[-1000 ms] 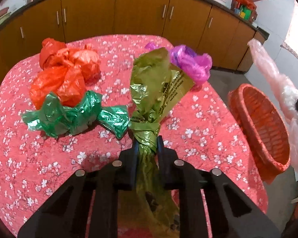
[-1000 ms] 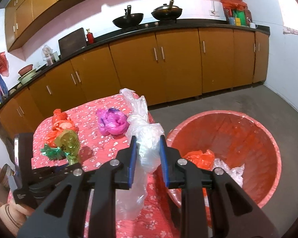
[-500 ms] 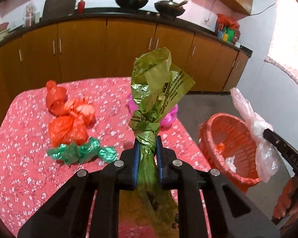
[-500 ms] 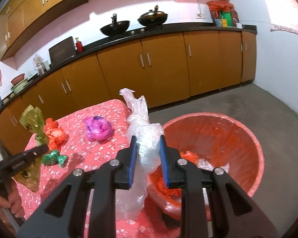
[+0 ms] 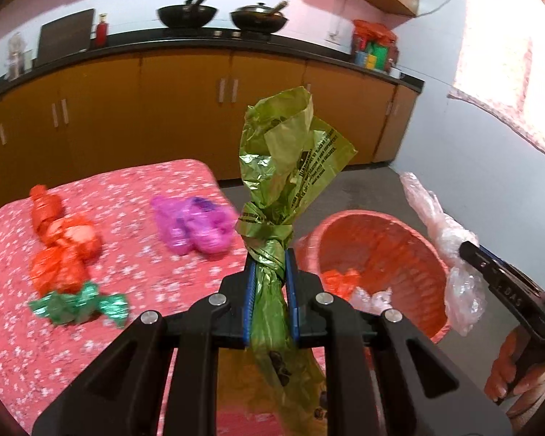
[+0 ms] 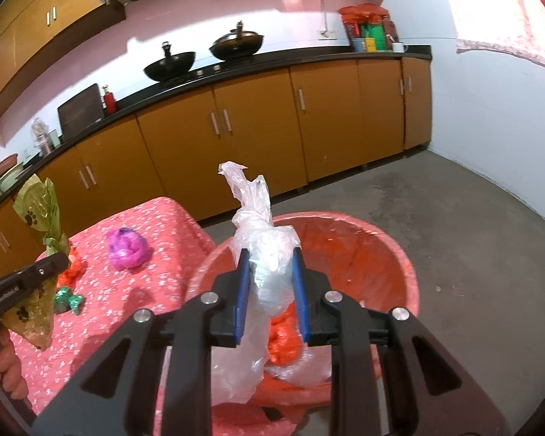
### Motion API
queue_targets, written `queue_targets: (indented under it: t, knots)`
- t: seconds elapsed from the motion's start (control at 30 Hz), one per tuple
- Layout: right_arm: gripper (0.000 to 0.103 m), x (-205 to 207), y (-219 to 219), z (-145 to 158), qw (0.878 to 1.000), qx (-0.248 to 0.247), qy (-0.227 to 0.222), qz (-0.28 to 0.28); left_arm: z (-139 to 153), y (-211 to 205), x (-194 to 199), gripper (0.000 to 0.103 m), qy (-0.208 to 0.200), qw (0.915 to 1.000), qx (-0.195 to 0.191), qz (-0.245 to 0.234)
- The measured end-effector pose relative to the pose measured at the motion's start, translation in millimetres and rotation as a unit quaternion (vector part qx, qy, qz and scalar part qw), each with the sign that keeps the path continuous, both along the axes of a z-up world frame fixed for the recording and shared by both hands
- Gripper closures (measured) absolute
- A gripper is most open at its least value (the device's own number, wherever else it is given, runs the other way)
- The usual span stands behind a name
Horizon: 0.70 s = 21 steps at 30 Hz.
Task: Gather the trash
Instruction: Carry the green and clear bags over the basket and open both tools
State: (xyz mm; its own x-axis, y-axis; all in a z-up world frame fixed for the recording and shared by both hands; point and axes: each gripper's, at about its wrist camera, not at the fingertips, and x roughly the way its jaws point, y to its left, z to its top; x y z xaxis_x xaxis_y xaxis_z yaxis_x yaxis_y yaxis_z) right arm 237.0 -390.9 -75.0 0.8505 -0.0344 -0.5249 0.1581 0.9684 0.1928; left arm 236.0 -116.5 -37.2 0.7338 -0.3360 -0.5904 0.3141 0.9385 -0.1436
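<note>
My left gripper is shut on an olive-green plastic bag, held up above the table's right edge beside the orange basket. My right gripper is shut on a clear plastic bag, held over the orange basket, which holds orange and clear scraps. On the red floral table lie a purple bag, an orange bag and a green bag. The right gripper with the clear bag shows at the right of the left wrist view.
Wooden kitchen cabinets with a black counter and two pans run along the back. A grey concrete floor lies to the right of the basket. A white wall stands at the far right.
Both grippers have lifted and swung right towards the basket with their bags. The left one rose off the table; the right one now hangs over the basket.
</note>
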Motion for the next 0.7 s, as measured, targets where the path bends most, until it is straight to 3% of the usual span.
queue_targets:
  t: [0.3, 0.7]
  knots:
    - [0.080, 1.9, -31.1, -11.8, 1.000, 0.004, 0.010, -0.027, -7.7, -55.4, 4.2, 0.088, 0.003, 0.9985, -0.001, -0.055]
    - [0.080, 17.2, -52.8, -29.0, 0.999, 0.009, 0.028, -0.044, -34.5, -119.1, 12.5, 0.087, 0.033, 0.9919, 0.026, -0.120]
